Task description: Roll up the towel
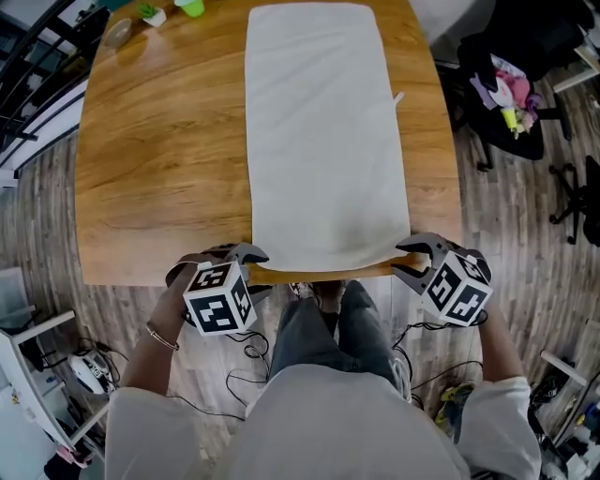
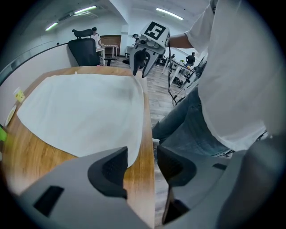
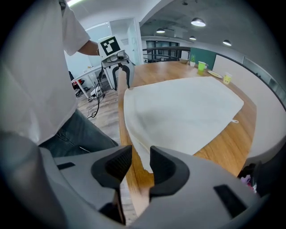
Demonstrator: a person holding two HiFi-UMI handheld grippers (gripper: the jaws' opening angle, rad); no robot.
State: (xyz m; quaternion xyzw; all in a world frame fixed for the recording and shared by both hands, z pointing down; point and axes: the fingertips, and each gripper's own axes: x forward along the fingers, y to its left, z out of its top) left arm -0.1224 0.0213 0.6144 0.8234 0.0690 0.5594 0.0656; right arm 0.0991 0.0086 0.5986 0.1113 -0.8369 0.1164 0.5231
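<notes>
At the far left corner of the wooden table, well apart from the work: a green cup, a small green-and-white item and a clear round dish; contents too small to tell. On the floor to the right, a black office chair heaped with bright things. Down the middle of the table, flat and lengthwise, the white towel, with its near hem along the table's near edge, just above the person's jeans. Low at that edge, tipped steeply down with marker cubes up: the left gripper, unclenched, straddling the table rim with one pad over the towel's near left corner; and the right gripper, jaws close but parted, framing the near right corner without pinching it.
</notes>
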